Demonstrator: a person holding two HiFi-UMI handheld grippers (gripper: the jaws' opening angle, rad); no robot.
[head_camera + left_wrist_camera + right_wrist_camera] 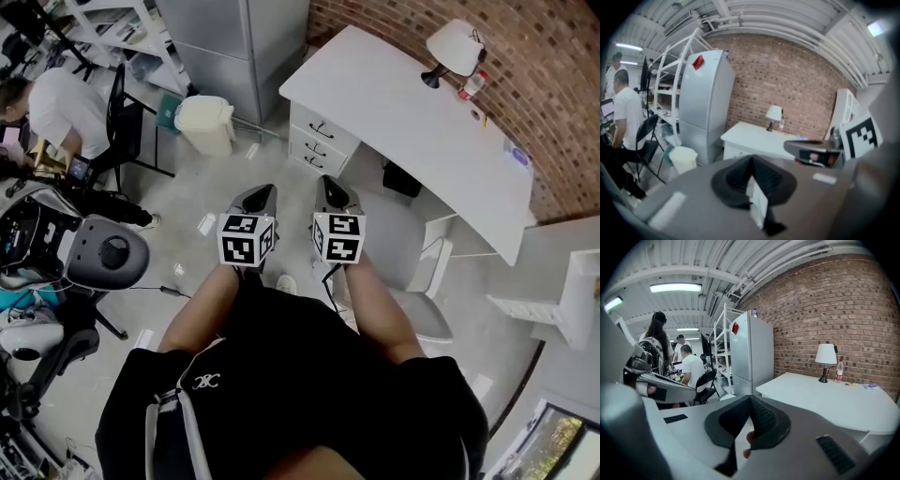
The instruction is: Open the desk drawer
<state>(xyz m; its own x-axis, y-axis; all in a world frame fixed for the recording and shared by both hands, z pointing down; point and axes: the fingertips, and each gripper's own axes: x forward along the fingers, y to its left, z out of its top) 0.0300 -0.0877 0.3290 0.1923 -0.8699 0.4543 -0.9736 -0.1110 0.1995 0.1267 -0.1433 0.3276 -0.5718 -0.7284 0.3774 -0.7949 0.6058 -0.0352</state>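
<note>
**Drawers well ahead; both grippers closed and empty**

Ahead and to the left of the left gripper (pixel 262 192), a cream plastic bin (pixel 208 124) is seen beside a tall grey refrigerator (pixel 234 42). The left gripper's black ribbed jaws are pressed together with nothing between them. The right gripper (pixel 329 182), held just beside it, is likewise closed and empty. The white three-drawer unit (pixel 320 141) under the white curved desk (pixel 403 103) lies well ahead of both grippers, across bare grey floor (pixel 216 178).

The step in hand is judged to be the approach, as nothing is touched yet. For the next move, a gripper must be carried forward, its jaws parted, and set round one dark drawer handle (pixel 322 127). Open room for the pull is left in front of the drawers. To the right of the right gripper, a white chair (pixel 419 281) narrows the way and is best skirted.
</note>
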